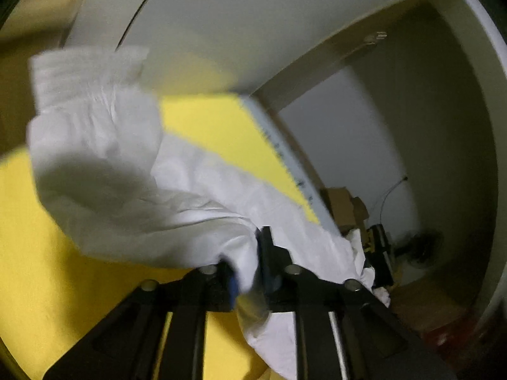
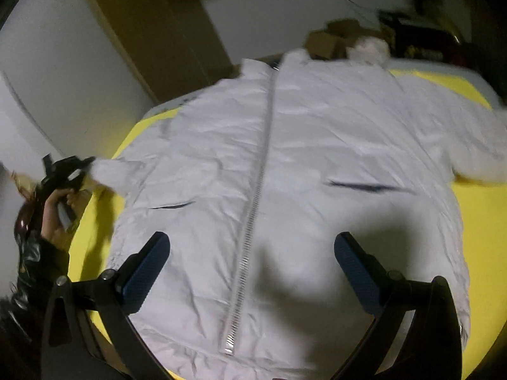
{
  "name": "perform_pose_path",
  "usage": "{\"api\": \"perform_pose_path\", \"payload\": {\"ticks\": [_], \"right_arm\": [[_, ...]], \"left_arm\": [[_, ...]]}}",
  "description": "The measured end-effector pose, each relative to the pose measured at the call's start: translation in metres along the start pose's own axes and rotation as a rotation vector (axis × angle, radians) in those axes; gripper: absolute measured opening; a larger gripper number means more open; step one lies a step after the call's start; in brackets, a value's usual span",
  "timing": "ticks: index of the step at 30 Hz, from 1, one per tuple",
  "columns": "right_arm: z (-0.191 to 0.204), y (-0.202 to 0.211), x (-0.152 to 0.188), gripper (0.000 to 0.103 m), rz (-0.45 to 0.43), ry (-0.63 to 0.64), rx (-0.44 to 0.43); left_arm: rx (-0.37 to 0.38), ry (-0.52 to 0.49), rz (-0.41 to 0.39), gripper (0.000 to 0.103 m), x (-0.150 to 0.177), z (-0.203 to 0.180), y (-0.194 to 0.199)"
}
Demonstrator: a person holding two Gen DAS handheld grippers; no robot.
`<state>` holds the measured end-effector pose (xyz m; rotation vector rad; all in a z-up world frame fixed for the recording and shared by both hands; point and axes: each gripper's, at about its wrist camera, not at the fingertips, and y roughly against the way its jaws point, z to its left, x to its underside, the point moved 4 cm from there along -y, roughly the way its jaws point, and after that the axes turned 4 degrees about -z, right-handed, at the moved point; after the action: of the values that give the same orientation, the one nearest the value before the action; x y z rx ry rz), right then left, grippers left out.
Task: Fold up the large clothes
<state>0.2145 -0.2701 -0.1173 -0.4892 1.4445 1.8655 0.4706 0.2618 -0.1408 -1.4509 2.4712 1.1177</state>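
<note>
A white zip-up jacket (image 2: 301, 164) lies front up and spread flat on a yellow table (image 2: 484, 221), collar at the far side, zipper running down its middle. My right gripper (image 2: 252, 272) is open and empty, hovering above the jacket's lower hem. My left gripper (image 1: 248, 272) is shut on the jacket's left sleeve (image 1: 111, 164) and holds it lifted off the table. In the right wrist view the left gripper (image 2: 68, 171) shows at the table's left edge, holding the sleeve end (image 2: 111, 171).
A brown cardboard panel (image 2: 158, 31) leans on the white wall behind the table. Boxes and dark clutter (image 2: 396, 41) sit on the floor past the far edge. The table's white rim (image 1: 294, 171) runs along the far side.
</note>
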Motion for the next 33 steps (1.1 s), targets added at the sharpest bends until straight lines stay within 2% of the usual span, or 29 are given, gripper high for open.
{"api": "perform_pose_path", "payload": {"ticks": [1,2,4,7,9,10,12,16,17,21,26,30,33], "right_arm": [[0.006,-0.002,0.003,0.103,0.002,0.007,-0.002],[0.009,-0.004,0.005,0.103,0.012,0.006,-0.011],[0.010,-0.007,0.008,0.103,0.025,0.000,-0.015],[0.008,-0.008,0.009,0.103,0.031,0.001,0.004],[0.006,-0.009,0.005,0.103,0.024,0.000,0.027],[0.006,-0.009,0.003,0.103,0.021,0.000,0.033],[0.004,-0.008,-0.001,0.103,0.012,0.007,0.051],[0.000,-0.029,-0.007,0.103,0.039,0.048,0.149],[-0.003,-0.042,-0.012,0.103,0.061,0.052,0.184],[0.002,-0.088,-0.039,0.103,0.095,0.093,0.227],[0.058,-0.164,-0.086,0.103,0.093,0.210,0.182],[0.110,-0.231,-0.115,0.103,0.082,0.296,0.227],[0.149,-0.271,-0.125,0.103,0.083,0.371,0.233]], "left_arm": [[-0.001,0.033,0.025,0.039,0.003,0.006,-0.004],[0.003,0.064,0.051,0.052,0.006,0.012,-0.009],[0.013,0.110,0.085,0.056,0.012,0.020,-0.016],[0.028,0.101,0.080,0.052,0.015,0.023,-0.024],[0.028,0.087,0.087,0.016,0.015,0.025,-0.030],[0.029,0.089,0.092,0.010,0.015,0.028,-0.029],[0.037,0.095,0.085,0.008,0.013,0.030,-0.028],[0.011,0.007,0.021,0.007,0.013,0.021,-0.017],[0.000,-0.019,0.010,0.007,0.014,0.017,-0.015],[-0.040,-0.126,-0.021,0.007,0.012,-0.007,-0.010],[-0.052,-0.262,-0.059,0.007,0.001,-0.042,-0.004],[-0.064,-0.371,-0.089,0.007,-0.001,-0.070,0.002],[-0.078,-0.413,-0.102,0.007,0.000,-0.079,0.004]]}}
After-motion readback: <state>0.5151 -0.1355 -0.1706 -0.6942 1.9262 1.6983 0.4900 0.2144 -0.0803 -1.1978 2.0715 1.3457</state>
